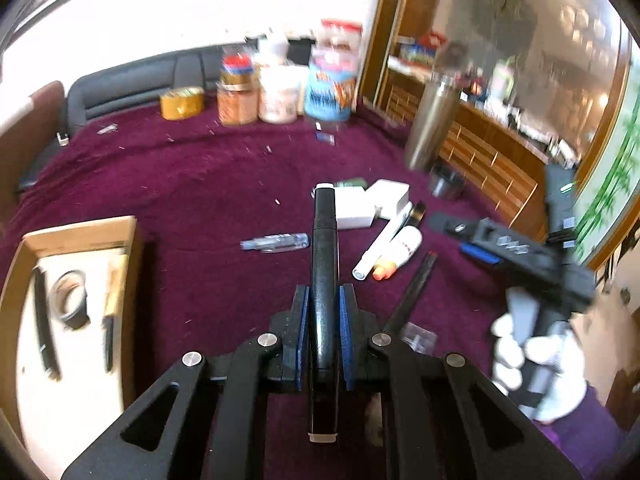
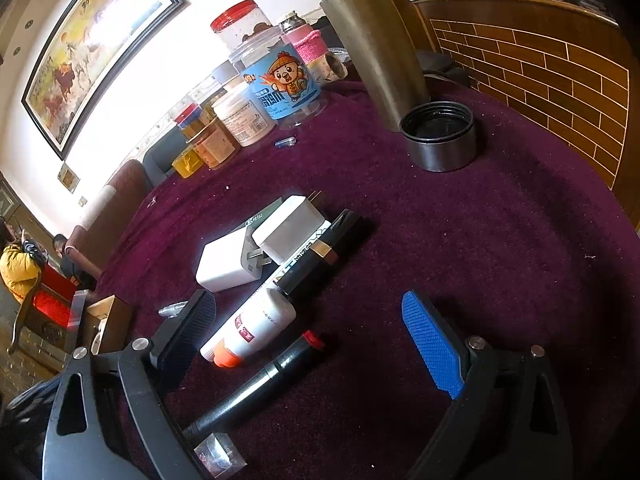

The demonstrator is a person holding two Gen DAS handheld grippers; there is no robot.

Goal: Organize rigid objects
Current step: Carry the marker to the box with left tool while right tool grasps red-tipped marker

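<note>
My left gripper (image 1: 323, 312) is shut on a black marker (image 1: 325, 240) with pale ends, held lengthwise above the purple cloth. A cardboard box (image 1: 80, 232) at the left holds a tape roll (image 1: 72, 300) and dark pens. Ahead lie a clear pen (image 1: 276, 242), white chargers (image 1: 372, 204), a white marker (image 1: 384, 244) and a white bottle (image 1: 404, 248) with an orange cap. My right gripper (image 2: 316, 320) stands open low over the cloth. The white bottle (image 2: 256, 328) and a black pen (image 2: 260, 376) with a red tip lie between its fingers. The chargers (image 2: 228, 260) and a black tube (image 2: 324, 252) lie beyond.
Jars (image 2: 280, 80) and tins stand along the table's far side. A steel flask (image 2: 372, 40) and its lid (image 2: 438, 136) stand at the right. A wooden cabinet (image 2: 540, 80) borders the table. A gloved hand (image 1: 520, 356) holds the right gripper (image 1: 456, 236).
</note>
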